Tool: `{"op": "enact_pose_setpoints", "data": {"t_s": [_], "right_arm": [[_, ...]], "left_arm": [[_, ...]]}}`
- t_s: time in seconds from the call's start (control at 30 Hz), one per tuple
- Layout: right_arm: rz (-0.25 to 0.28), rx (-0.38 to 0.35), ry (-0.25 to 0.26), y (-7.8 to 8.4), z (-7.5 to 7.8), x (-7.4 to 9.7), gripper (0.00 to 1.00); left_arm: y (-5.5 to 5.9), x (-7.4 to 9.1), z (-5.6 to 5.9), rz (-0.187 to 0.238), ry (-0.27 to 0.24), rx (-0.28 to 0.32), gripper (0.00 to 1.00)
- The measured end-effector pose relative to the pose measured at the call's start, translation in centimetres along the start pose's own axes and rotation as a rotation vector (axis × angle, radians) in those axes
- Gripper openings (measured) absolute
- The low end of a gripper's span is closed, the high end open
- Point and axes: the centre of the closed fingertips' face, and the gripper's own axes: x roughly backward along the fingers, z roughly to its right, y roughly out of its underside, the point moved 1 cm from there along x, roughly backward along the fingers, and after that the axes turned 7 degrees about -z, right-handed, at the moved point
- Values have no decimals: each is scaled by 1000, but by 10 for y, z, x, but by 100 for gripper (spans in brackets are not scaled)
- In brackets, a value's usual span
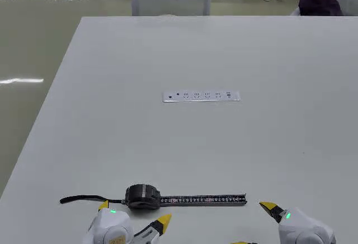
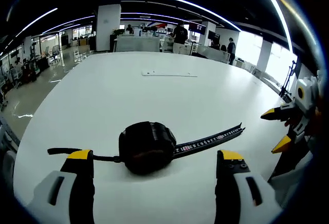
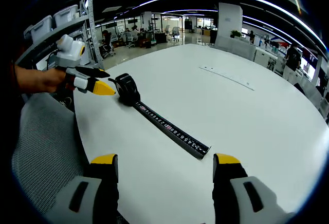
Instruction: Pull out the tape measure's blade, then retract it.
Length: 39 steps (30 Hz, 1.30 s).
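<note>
Black round tape-measure case (image 1: 142, 196) lies on white table (image 1: 224, 143), its dark printed blade (image 1: 204, 200) drawn out to case's right. Left gripper (image 1: 133, 212) is held just in front of case, right gripper (image 3: 165, 158) near blade tip; both jaws apart, nothing gripped. For retraction, case should prob. be steadied & blade guided back slowly.

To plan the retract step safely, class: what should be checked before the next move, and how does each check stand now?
1. Blade pulled out, flat on table: ok.
2. Left gripper open, case just ahead of its jaws: ok.
3. Right gripper open, near blade end: ok.
4. Case held: not ok, neither gripper touches it.
5. Blade locked: cannot tell.
6. Strap clear of blade: ok.
</note>
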Motion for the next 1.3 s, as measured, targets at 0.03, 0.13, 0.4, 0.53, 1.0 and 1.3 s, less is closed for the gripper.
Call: {"op": "enact_pose_setpoints", "data": {"t_s": [0.03,0.13,0.4,0.53,1.0,1.3], "right_arm": [[3,5,2,-1,2,-1,75],[-5,48,-5,0,7,-4,73],[-32,157,-50,2,19,-13,65],[-34,189,-78,1,23,-17,60],[-76,312,-152,6,49,-38,45],[-92,389,-228,5,61,-48,37]], "left_arm": [[1,-2,-1,4,-8,2,99],[2,-6,-1,5,-21,13,97],[4,-14,-7,28,-75,42,96],[5,-17,-10,22,-84,49,94],[0,-30,-7,40,-101,61,86],[0,-37,-6,39,-108,67,84]]}}
